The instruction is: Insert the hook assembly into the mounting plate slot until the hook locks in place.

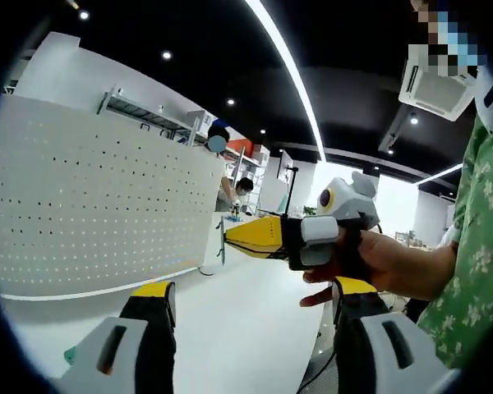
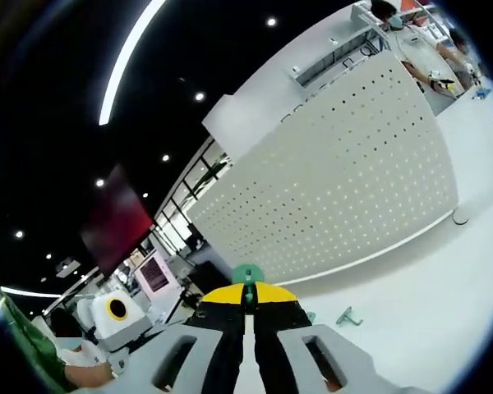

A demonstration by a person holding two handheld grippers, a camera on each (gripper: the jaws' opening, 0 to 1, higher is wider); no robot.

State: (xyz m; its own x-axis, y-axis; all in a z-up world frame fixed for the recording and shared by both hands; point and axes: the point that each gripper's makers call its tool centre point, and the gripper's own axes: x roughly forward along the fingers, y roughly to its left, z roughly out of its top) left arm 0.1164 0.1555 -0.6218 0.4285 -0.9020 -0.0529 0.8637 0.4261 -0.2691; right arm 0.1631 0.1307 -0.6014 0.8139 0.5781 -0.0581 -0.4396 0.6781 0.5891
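Note:
The white pegboard mounting plate (image 1: 99, 205) stands upright on the white table (image 1: 246, 328), to the left of my grippers. My left gripper (image 1: 253, 287) is open, its yellow-tipped jaws wide apart with nothing between them. The right gripper (image 1: 228, 238) comes in from the right in a person's hand (image 1: 378, 263), pointing at the plate's edge, with a small dark piece at its tip. In the right gripper view the right gripper (image 2: 248, 289) is shut on a green hook (image 2: 248, 273), facing the plate (image 2: 337, 180) from some distance. The left gripper (image 2: 115, 316) shows at lower left.
A loose teal hook (image 2: 349, 316) lies on the table in front of the plate, with a smaller teal piece (image 2: 311, 316) beside it. Another teal piece (image 1: 68, 355) lies by my left jaw. Two people (image 1: 230, 176) work at shelves behind the plate.

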